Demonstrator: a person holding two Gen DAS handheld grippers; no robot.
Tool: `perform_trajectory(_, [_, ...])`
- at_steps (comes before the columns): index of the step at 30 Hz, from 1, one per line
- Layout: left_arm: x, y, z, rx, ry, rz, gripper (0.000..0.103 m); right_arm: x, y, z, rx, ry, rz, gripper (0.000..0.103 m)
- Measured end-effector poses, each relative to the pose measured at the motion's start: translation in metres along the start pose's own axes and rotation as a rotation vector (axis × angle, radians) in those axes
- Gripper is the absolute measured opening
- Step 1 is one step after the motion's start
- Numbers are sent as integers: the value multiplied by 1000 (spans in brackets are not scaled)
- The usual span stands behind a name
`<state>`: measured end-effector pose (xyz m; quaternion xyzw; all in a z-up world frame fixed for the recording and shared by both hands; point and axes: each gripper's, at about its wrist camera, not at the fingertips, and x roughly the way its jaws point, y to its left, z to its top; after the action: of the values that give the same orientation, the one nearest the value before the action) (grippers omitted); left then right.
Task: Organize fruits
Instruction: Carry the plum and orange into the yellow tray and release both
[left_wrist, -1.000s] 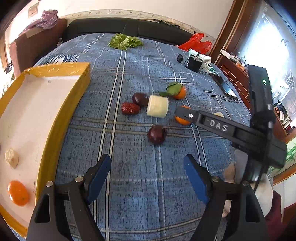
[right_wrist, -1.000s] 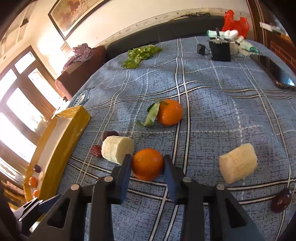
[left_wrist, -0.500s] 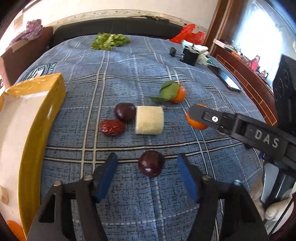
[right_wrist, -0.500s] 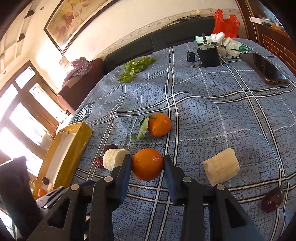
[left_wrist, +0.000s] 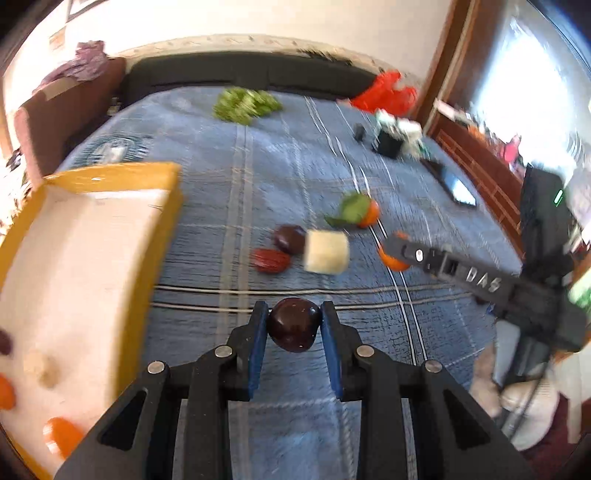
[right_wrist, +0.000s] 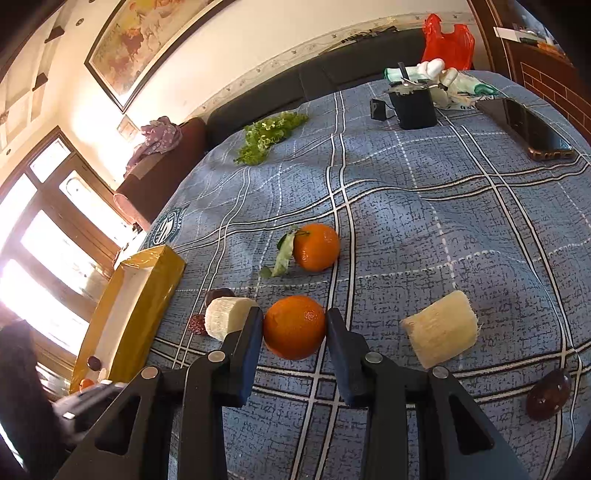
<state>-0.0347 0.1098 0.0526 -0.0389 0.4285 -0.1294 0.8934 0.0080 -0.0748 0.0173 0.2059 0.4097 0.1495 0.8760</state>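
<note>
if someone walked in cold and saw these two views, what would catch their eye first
Probably the two loaded grippers: the right gripper is clamped on a bright orange tangerine at the near centre of the blue plaid cloth, and the left gripper pinches a dark plum. Next comes the yellow-rimmed box at the left, with a few fruits already inside.

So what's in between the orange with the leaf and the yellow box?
In the left wrist view, a dark plum and a red date lie between the leafy orange and the yellow box, on blue cloth.
</note>
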Motion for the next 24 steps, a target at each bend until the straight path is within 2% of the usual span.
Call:
perform_trajectory(4, [-43, 33, -1, -61, -70, 41, 28, -3, 8, -4, -22, -12, 9, 38])
perform_trajectory(7, [-71, 61, -5, -103, -109, 98, 28, -7, 19, -7, -58, -27, -26, 38])
perform_trajectory(10, [-95, 93, -13, -156, -142, 160, 28, -15, 36, -9, -78, -28, -5, 38])
perform_trajectory(15, [-111, 148, -26, -264, -147, 226, 28, -22, 101, -22, -206, -1, 64, 38])
perform_trajectory(17, [-113, 159, -28, -279, -143, 247, 28, -20, 132, -29, -272, 23, 95, 39])
perform_trajectory(21, [-116, 183, -38, -308, -134, 284, 28, -2, 189, -48, -378, 98, 160, 39])
perform_trajectory(24, [-113, 198, -44, -341, -118, 283, 28, 18, 217, -64, -435, 151, 172, 39])
